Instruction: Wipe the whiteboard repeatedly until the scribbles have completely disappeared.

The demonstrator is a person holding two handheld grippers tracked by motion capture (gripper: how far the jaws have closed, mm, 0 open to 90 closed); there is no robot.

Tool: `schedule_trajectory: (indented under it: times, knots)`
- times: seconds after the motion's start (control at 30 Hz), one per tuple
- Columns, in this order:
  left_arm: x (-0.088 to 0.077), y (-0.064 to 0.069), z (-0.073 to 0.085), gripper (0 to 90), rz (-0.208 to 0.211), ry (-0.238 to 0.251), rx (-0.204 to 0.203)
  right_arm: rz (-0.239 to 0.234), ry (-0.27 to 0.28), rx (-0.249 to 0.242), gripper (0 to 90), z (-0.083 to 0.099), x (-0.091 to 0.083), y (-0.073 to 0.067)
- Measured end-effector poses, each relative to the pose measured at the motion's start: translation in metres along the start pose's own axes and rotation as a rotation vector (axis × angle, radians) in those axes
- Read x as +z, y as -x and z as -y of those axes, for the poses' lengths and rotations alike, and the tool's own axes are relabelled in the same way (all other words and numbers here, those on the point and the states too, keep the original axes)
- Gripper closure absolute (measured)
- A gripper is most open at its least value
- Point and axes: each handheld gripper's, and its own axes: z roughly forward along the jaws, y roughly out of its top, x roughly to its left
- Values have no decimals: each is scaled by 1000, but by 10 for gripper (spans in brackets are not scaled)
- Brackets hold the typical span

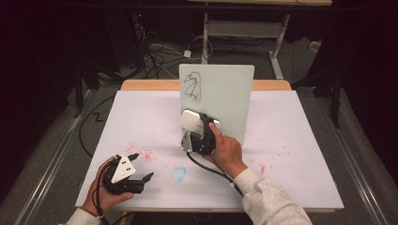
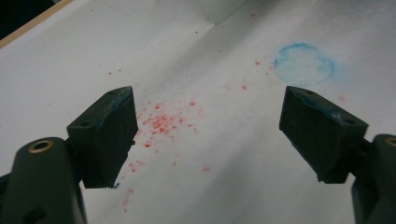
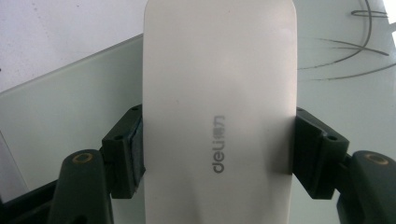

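**Right tongs clamp the eraser at the board, left tongs wait wide apart**

Right tongs (image 1: 201,123) in my right hand (image 1: 226,151) hold a white eraser (image 1: 192,121) by its two long sides; in the right gripper view both black jaws press flat against the eraser (image 3: 219,93), which carries a grey "deli" mark on its back. I hold the eraser up against the lower left part of the pale green board (image 1: 220,101), which stands upright near the far edge of the table. A black scribble (image 1: 192,86) sits in the upper left corner of the board, above the eraser and clear of it; in the right gripper view some of its lines (image 3: 359,46) show to the right of the eraser.

Left tongs (image 1: 141,166) rest in my left hand (image 1: 105,187) low over the near left part of the white table sheet (image 1: 300,140), jaws spread wide with nothing between them. Below them lies a scatter of red specks (image 2: 161,121), and a blue smudged ring (image 2: 304,64) sits a little beyond the right jaw, between my two hands in the high view.
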Motion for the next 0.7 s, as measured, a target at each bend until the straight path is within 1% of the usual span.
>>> schedule_trajectory:
  times: [0.03, 0.1, 0.17, 0.2, 0.23, 0.3, 0.33, 0.37, 0.43, 0.47, 0.5, 0.53, 0.57, 0.6, 0.63, 0.67, 0.7]
  knots:
    - [0, 0, 0, 186, 0, 2, -1, 1, -1, 10, 309, -1, 0, 4]
    - [0, 0, 0, 186, -1, 2, -1, 32, -11, 28, 309, -4, 0, 15]
    - [0, 0, 0, 186, 2, 2, -2, 31, -6, 85, 309, -6, 0, 34]
    - [0, 0, 0, 186, 0, 3, -2, 51, -7, 99, 309, -8, 0, 42]
    - [0, 0, 0, 186, 0, 2, -2, 61, -13, 118, 309, -9, 0, 50]
    - [-1, -1, 0, 186, 1, 3, -3, 74, -11, 150, 309, -10, 0, 62]
    - [-1, -1, 0, 186, 1, 5, -4, 81, -12, 168, 309, -10, 0, 65]
    - [-1, -1, 1, 186, 1, 6, -5, 76, -11, 181, 309, -10, 0, 67]
    - [-1, -1, 1, 186, 0, 6, -5, 93, -16, 178, 309, -10, 0, 63]
    - [-1, -1, 1, 186, 1, 6, -6, 85, -14, 179, 309, -11, 0, 60]
    - [-1, -1, 0, 186, 1, 6, -6, 68, -12, 176, 309, -11, 0, 55]
    - [-1, -1, 0, 186, 1, 6, -3, 67, -17, 159, 309, -11, 1, 49]
    - [-1, -1, 0, 186, 2, 7, -3, 62, -14, 125, 309, -12, 1, 44]
    - [-1, -1, 0, 186, 3, 7, -3, 55, -10, 106, 309, -13, 2, 40]
    - [-1, -1, 0, 186, 2, 8, -3, 58, -15, 104, 309, -13, 2, 38]
    - [-1, -1, 0, 186, 2, 9, -4, 48, -13, 99, 308, -14, 2, 39]
    - [-1, 0, 0, 186, 3, 9, -4, 39, -12, 109, 309, -15, 2, 42]
